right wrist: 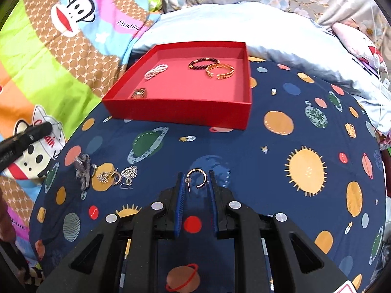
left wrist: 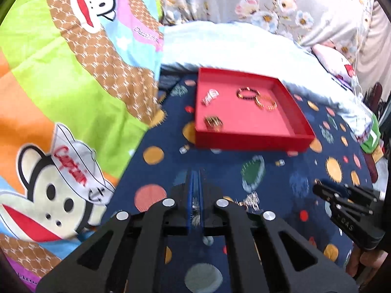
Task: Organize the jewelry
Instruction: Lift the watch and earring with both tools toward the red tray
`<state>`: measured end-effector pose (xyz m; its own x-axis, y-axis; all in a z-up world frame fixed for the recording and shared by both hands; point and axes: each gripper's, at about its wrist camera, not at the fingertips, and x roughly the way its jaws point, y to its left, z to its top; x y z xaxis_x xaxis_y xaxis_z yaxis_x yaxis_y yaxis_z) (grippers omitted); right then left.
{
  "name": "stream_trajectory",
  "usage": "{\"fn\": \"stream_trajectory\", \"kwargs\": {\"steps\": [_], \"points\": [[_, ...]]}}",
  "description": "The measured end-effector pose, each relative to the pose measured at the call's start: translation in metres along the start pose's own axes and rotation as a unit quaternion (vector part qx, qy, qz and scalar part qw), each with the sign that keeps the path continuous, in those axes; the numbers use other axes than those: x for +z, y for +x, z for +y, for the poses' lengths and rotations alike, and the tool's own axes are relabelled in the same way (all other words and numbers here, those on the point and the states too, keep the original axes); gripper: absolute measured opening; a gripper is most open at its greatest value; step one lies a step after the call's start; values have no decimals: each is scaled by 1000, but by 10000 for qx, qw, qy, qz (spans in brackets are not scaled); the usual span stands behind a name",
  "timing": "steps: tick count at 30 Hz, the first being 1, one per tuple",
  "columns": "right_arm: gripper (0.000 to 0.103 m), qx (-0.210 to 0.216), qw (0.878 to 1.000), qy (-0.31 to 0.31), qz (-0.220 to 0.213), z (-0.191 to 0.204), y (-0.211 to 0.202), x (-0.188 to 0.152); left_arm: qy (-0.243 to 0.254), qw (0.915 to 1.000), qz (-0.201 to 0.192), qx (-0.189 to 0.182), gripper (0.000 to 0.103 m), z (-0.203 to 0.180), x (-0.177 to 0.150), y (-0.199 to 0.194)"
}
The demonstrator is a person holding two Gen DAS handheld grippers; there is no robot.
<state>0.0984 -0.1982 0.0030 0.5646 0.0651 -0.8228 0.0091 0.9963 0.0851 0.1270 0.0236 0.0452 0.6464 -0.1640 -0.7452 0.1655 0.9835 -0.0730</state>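
A red tray lies on a dark planet-print cloth; it holds a dark bead bracelet, a gold bangle, a silver chain and a small metal piece. My left gripper is shut on a small silvery jewelry piece, in front of the tray. My right gripper is open around a hoop earring that lies on the cloth. Several loose silver pieces lie to its left.
A monkey-print quilt lies on the left, a pale blue pillow and floral fabric behind the tray. The right gripper's body shows in the left wrist view, the left one's tip in the right wrist view.
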Motion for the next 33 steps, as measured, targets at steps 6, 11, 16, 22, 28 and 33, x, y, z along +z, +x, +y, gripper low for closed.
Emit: {"fn": "stream_trajectory", "kwargs": {"steps": [6,11,16,22,28,33], "points": [[16,-22,10000,70,58,-6,4,-3,-178,9995,187,-169,5,15,2,9],[16,11,9999,72,122,-6,9,-5,-422,9973,581,-179,33,25,-18,27],[16,54,9998,22,173,0,13,-6,-344,9952,897,-188,34,9,-40,46],[16,77,9998,-7,195,4,15,-7,-344,9943,1010,-3,32,3,-50,67],[16,102,9997,-11,239,6,20,-7,-440,9940,996,-48,16,14,-50,74],[16,103,9996,-13,247,7,21,-7,-390,9953,884,-41,15,17,-49,75]]}}
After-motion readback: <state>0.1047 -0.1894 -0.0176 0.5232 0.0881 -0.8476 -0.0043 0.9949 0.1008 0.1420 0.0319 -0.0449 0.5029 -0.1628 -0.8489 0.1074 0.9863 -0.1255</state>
